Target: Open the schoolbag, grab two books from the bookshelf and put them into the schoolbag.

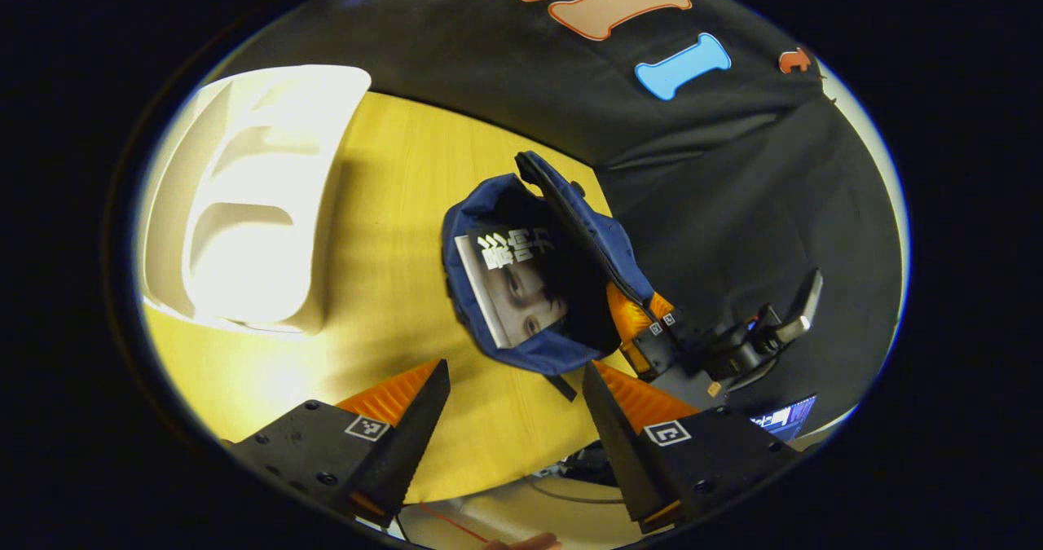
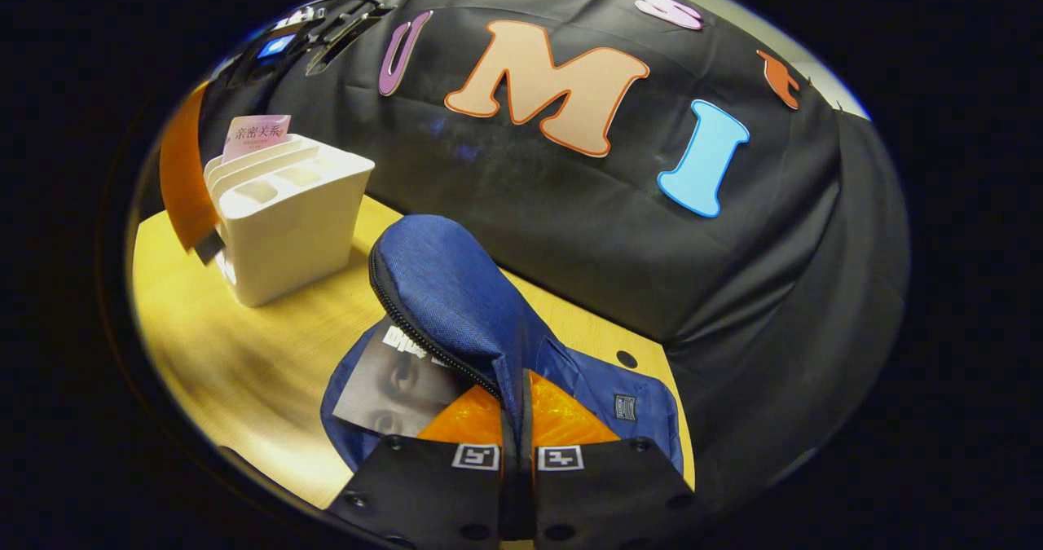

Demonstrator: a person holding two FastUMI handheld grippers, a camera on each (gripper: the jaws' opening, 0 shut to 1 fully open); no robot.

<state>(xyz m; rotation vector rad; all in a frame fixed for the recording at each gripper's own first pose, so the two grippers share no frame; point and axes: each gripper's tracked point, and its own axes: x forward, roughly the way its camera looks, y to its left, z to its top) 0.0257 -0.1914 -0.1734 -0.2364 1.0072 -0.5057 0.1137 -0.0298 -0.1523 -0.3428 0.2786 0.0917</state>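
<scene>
The right hand-held gripper [image 2: 518,428] is clamped on the blue schoolbag's flap [image 2: 456,305], holding the schoolbag [image 1: 530,289] open beside the white bookshelf [image 1: 244,200] on the tabletop [image 1: 391,208]. One book [image 1: 509,285] sits inside. The left hand-held gripper [image 1: 515,391], fingers spread and empty, hovers before the schoolbag.

Left gripper [image 1: 515,407] at six o'clock, jaws apart above the table [image 1: 383,208]; schoolbag [image 1: 538,289] central, book [image 1: 509,285] inside; bookshelf [image 1: 248,200] at nine o'clock.
</scene>
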